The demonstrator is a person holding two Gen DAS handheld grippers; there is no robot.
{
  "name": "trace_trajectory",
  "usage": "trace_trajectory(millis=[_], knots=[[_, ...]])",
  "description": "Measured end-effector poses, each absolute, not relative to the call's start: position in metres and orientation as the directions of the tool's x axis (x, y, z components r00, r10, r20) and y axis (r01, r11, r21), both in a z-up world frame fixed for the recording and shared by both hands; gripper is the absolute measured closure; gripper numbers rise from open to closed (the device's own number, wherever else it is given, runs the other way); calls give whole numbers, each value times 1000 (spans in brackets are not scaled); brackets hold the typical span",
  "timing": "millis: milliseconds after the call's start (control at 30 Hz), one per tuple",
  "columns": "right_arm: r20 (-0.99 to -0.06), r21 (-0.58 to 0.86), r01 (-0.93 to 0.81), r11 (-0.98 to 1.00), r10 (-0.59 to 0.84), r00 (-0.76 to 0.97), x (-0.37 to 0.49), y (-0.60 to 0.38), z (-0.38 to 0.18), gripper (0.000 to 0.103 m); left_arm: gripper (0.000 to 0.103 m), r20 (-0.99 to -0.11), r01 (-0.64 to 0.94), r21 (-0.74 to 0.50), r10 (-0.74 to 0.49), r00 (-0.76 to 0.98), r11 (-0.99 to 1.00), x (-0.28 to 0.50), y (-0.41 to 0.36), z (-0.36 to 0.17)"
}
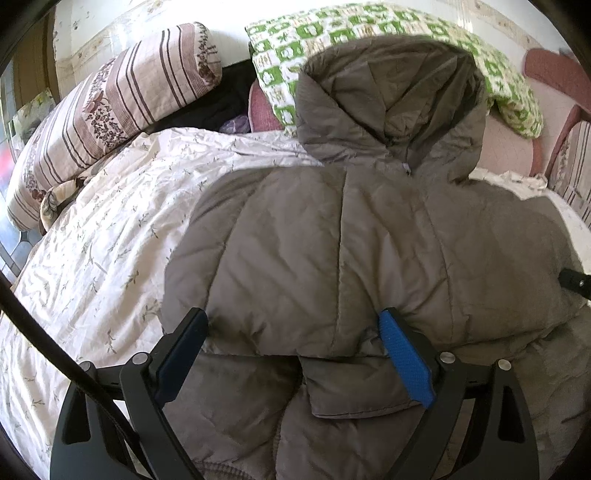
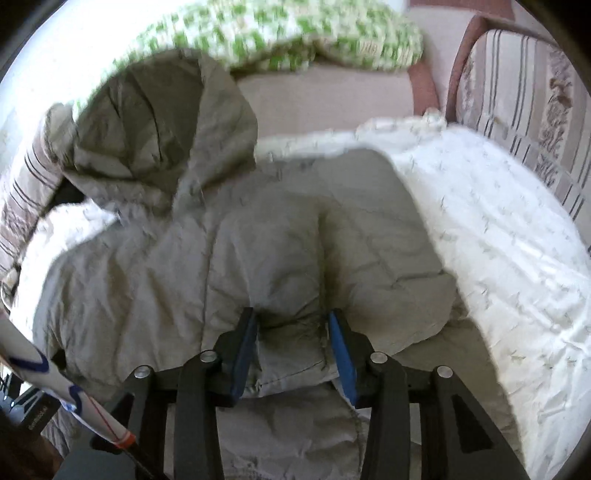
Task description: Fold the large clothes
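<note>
A grey hooded jacket [image 1: 332, 240] lies on the white bedspread [image 1: 110, 229], filling the centre of both views. At lower centre of the left view, the left gripper [image 1: 293, 323] stands wide, jacket fabric between its jaws. The right gripper [image 2: 291, 319], at lower centre of its own view, stands narrower, pinching a jacket fold.

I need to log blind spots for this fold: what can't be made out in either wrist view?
- Jacket hem: cut off by the bottom edge in both views, behind the gripper frames.
- Jacket sleeves: not traceable in either view, lost among the folds.
- Green-patterned pillow: motion-blurred in the right wrist view.
- Dark items behind the striped pillow: mostly hidden, left wrist view.
</note>
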State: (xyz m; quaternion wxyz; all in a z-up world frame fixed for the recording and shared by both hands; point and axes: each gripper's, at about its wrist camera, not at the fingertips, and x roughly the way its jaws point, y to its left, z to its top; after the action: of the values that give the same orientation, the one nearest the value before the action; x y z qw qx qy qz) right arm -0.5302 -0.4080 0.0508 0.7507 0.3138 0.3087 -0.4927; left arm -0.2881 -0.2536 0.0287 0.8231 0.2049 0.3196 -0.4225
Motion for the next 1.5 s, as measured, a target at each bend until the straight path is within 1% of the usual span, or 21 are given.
trace_trajectory(millis=[67, 167, 233, 300, 433, 533, 733, 833, 933, 1000, 1067, 1200, 1233, 1267, 1333, 1500], knots=[[-737, 155, 931, 331, -589, 332, -530, -401, 61, 51, 10, -665, 820, 64, -589, 460, 569, -288, -248, 40], [-716, 174, 910, 376, -587, 379, -523, -394, 67, 51, 10, -613, 795, 69, -603, 510, 603, -284, -241, 53], [-717, 158, 902, 402, -581, 384, -515, -388, 65, 51, 10, -601, 775, 50, -601, 527, 630, -276, -237, 57], [-727, 145, 895, 421, -569, 385, -506, -384, 61, 51, 10, -617, 758, 18, -589, 521, 652, -265, -235, 55], [-753, 137, 881, 452, -531, 390, -494, -383, 50, 51, 10, -701, 723, -23, -527, 480, 690, -242, -238, 35], [-772, 111, 878, 466, -515, 371, -488, -383, 42, 48, 9, -745, 718, -45, -502, 439, 695, -236, -242, 22], [-775, 100, 878, 469, -516, 364, -489, -381, 41, 45, 10, -726, 721, -27, -509, 462, 693, -241, -239, 25], [-753, 144, 877, 458, -525, 397, -497, -381, 51, 45, 10, -687, 732, -34, -548, 477, 680, -248, -235, 37], [-730, 140, 891, 433, -563, 388, -504, -381, 60, 44, 10, -648, 758, -40, -595, 477, 651, -259, -233, 47], [-725, 140, 899, 415, -576, 378, -509, -384, 62, 44, 10, -637, 780, -21, -610, 471, 625, -268, -236, 49], [-737, 146, 907, 394, -569, 366, -513, -390, 59, 44, 10, -641, 798, 2, -612, 463, 602, -275, -241, 46], [-768, 150, 915, 374, -538, 346, -514, -398, 49, 44, 10, -684, 820, 45, -581, 442, 571, -282, -252, 32], [-779, 136, 918, 373, -532, 332, -512, -398, 46, 42, 10, -694, 820, 53, -569, 441, 570, -283, -254, 29], [-788, 123, 921, 370, -528, 317, -511, -398, 42, 37, 10, -702, 820, 53, -563, 437, 570, -282, -255, 27], [-806, 136, 922, 363, -501, 316, -511, -400, 33, 33, 10, -705, 820, 47, -562, 432, 571, -281, -254, 26], [-813, 178, 920, 349, -475, 337, -514, -403, 29, 32, 10, -702, 820, 55, -562, 437, 569, -282, -253, 26]])
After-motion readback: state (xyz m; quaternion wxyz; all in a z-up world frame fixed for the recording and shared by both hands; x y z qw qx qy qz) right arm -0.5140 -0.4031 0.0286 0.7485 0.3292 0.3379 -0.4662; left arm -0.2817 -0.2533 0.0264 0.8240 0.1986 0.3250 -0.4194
